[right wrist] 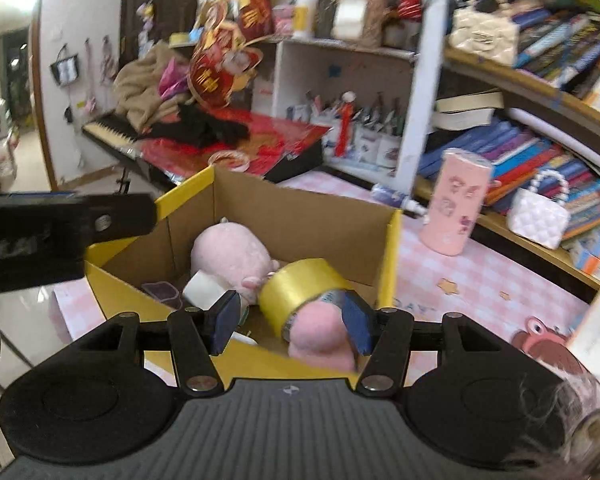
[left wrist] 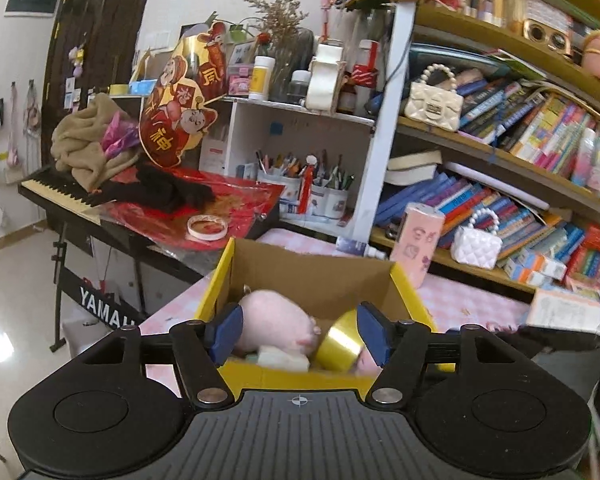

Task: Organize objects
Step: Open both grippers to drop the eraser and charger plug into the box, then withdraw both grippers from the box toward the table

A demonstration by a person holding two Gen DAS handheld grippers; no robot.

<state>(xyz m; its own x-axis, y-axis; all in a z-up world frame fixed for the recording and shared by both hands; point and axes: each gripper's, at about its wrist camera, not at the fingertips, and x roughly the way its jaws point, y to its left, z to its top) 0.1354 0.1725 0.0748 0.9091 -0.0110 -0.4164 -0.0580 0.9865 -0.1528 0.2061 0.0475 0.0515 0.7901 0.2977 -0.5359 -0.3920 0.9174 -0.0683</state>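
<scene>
both grippers, left (left wrist: 300,334) and right (right wrist: 291,320), gape empty over the yellow box (right wrist: 394,256); plush pig (right wrist: 230,254), gold tape roll (right wrist: 300,284) binned, pink cup (right wrist: 456,208) near shelf-side desk edge left

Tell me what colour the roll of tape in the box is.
Shiny gold-yellow tape roll, clearest in the right wrist view.

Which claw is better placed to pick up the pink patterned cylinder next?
Probably right: the pink patterned cylinder stands right of the yellow cardboard box, and the open right claw is on that side.
</scene>
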